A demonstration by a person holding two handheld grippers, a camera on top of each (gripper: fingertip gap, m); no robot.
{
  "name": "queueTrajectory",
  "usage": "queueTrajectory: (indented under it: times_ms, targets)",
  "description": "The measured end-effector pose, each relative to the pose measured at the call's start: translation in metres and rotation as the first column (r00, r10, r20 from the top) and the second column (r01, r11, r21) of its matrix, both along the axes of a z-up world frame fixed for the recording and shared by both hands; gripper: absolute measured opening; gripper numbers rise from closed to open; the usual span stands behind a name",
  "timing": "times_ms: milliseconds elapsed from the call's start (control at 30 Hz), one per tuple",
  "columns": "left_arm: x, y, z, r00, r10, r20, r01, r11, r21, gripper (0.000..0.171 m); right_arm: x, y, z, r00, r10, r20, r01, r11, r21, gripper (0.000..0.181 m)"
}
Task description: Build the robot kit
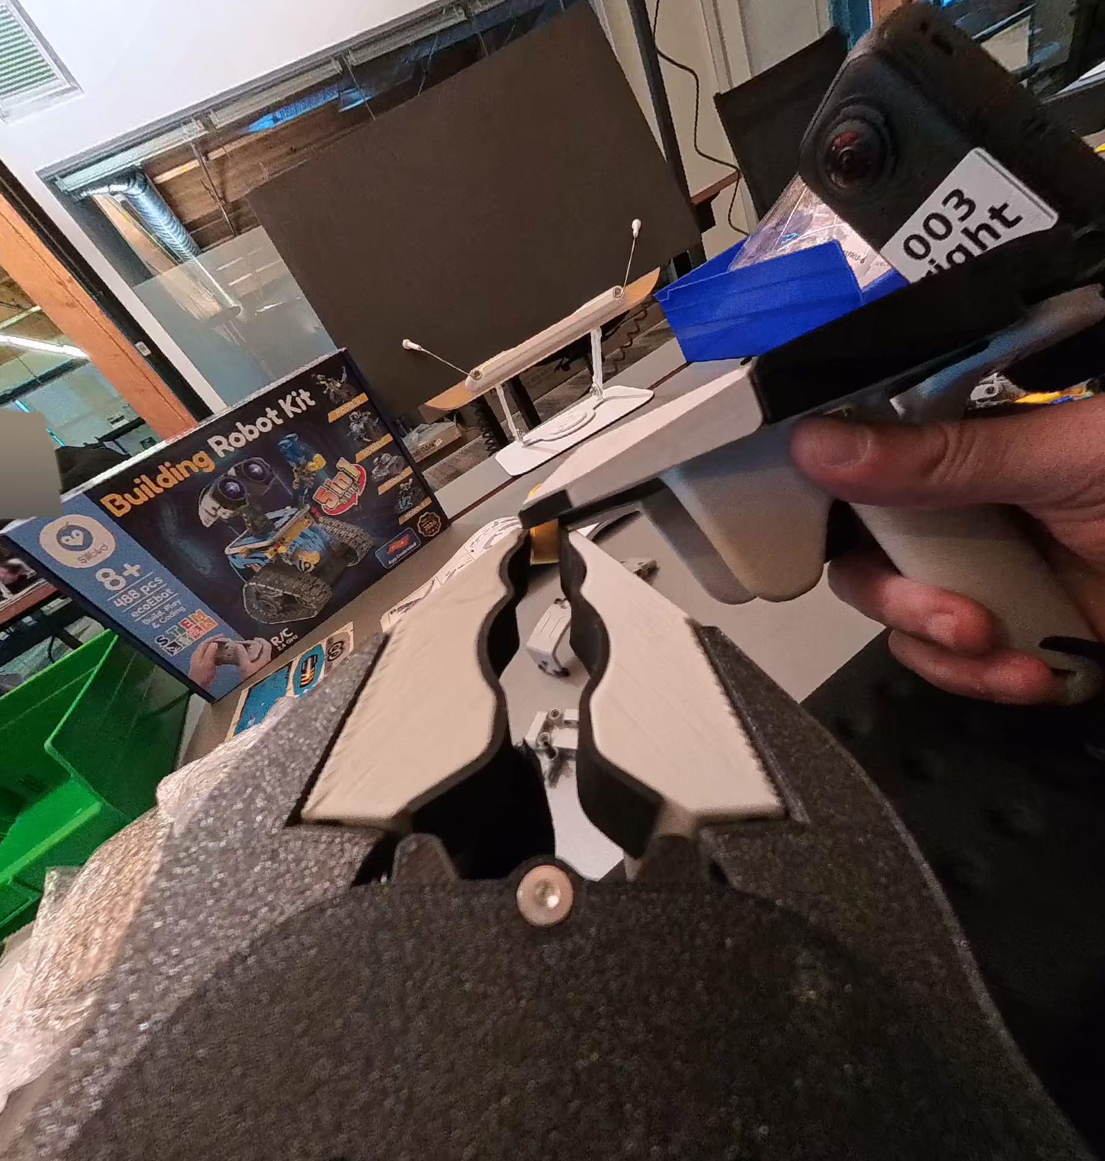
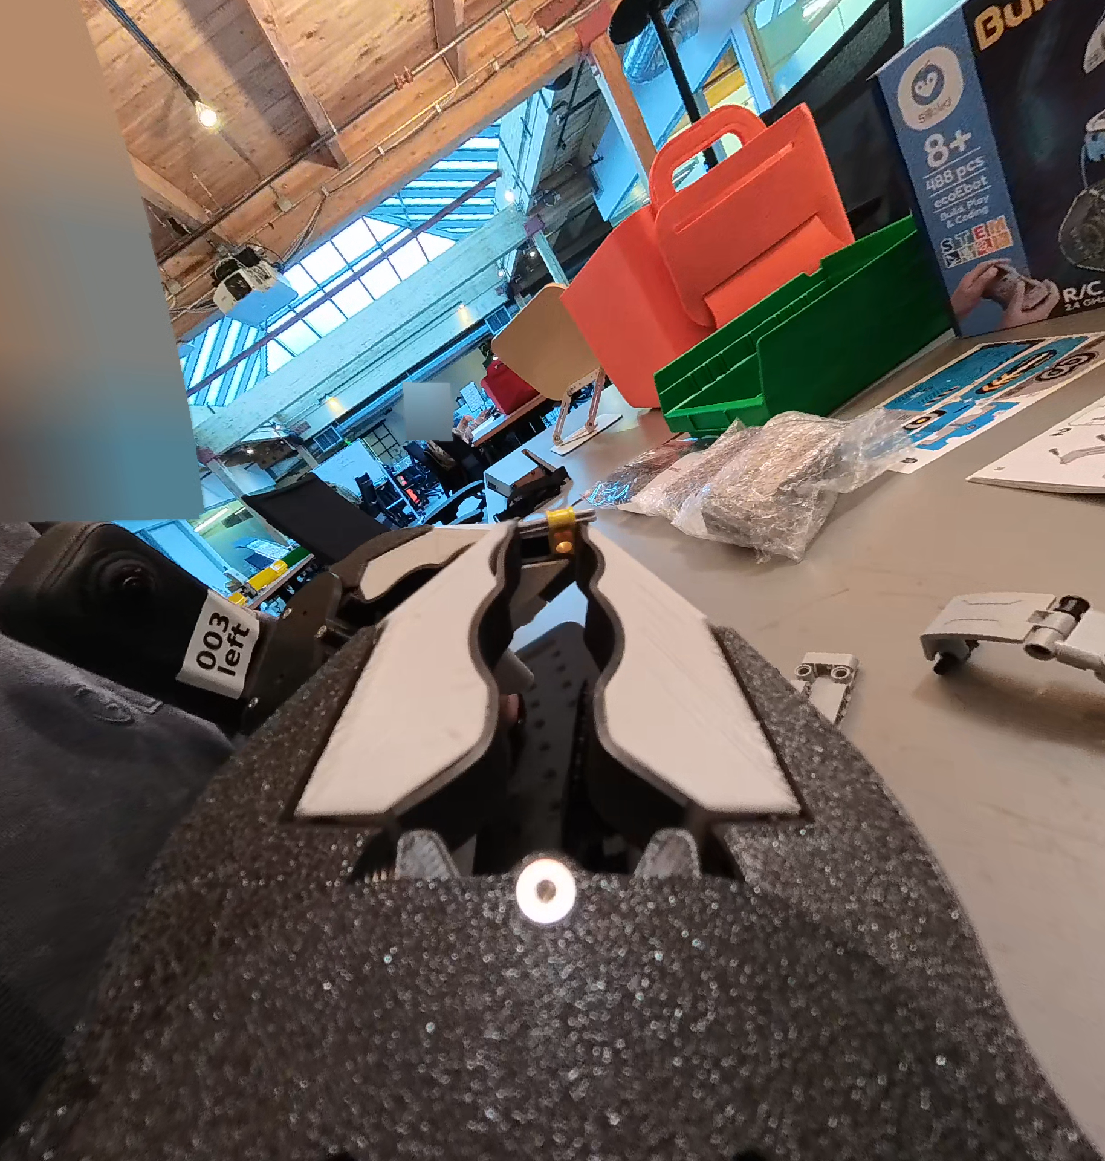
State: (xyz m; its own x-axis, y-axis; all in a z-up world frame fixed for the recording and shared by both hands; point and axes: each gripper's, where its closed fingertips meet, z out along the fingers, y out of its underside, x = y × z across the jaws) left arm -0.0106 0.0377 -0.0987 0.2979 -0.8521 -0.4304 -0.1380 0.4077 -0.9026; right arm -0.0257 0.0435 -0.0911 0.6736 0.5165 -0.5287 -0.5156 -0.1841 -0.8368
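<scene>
My left gripper (image 1: 542, 541) is shut on a small yellow piece (image 1: 542, 545), held above the grey table (image 1: 726, 615). My right gripper (image 1: 540, 512), held by a hand (image 1: 977, 502), comes in from the right and its tip meets the same piece from above. In the right wrist view my right gripper (image 2: 553, 534) is closed around the yellow piece (image 2: 564, 531), which has a thin grey axle (image 2: 531, 526) through it. The left gripper's camera housing (image 2: 116, 597) shows at the left.
A robot kit box (image 1: 236, 521) stands behind, with a green bin (image 2: 788, 352) and an orange tote (image 2: 694, 251) beside it. Bagged parts (image 2: 757, 477), a sticker sheet (image 2: 989, 383), a booklet (image 2: 1071, 452) and loose grey parts (image 2: 1027, 634) lie on the table. A blue bin (image 1: 757, 308) sits far right. The grippers are tip to tip, or close to it.
</scene>
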Motion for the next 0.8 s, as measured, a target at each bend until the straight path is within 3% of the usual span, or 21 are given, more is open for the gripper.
queueTrajectory:
  times_ms: [800]
  targets:
    - [-0.0007,-0.0005,-0.0006,1.0,0.012,-0.006,-0.012,1.0,0.027,0.008,-0.0003,-0.0003,-0.0007,1.0,-0.006,0.005,0.006,1.0,-0.005,0.014]
